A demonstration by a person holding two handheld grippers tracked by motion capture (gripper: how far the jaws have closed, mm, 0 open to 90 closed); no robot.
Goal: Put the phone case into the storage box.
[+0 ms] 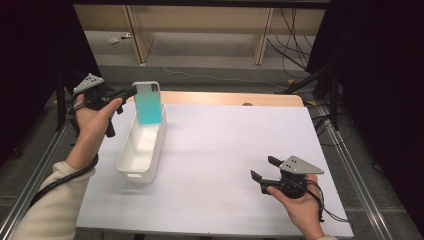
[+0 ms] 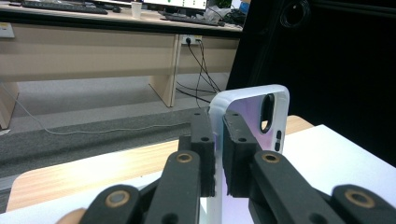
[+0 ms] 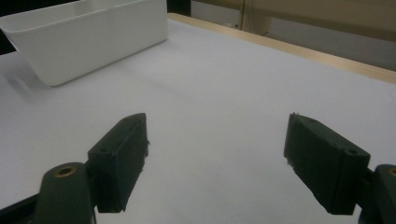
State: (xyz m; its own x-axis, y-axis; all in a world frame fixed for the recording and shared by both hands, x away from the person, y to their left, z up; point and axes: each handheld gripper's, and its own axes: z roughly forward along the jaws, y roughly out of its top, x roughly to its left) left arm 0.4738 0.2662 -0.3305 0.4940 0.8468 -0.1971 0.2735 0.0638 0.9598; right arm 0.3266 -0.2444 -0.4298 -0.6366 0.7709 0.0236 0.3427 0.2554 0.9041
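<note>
The left gripper, raised in the left hand on an outstretched sleeved forearm, has its jaws clamped together, while the right gripper sits low in the right hand, jaws spread wide.

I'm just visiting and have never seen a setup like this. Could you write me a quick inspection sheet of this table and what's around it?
Surface: white table top with a wooden edge at the far side.
Job's things: phone case, teal with a white rim, held upright over the far end of the white bin.
Clutter: nothing seen on the table.
Grippers: left gripper shut on the phone case's edge; right gripper open, holding nothing, above the table's near right part.
Cables: one cable trails from the left gripper along the sleeve; dark floor cables beyond the table.
Surroundings: grey floor, wooden desks behind, black curtains at both sides.
</note>
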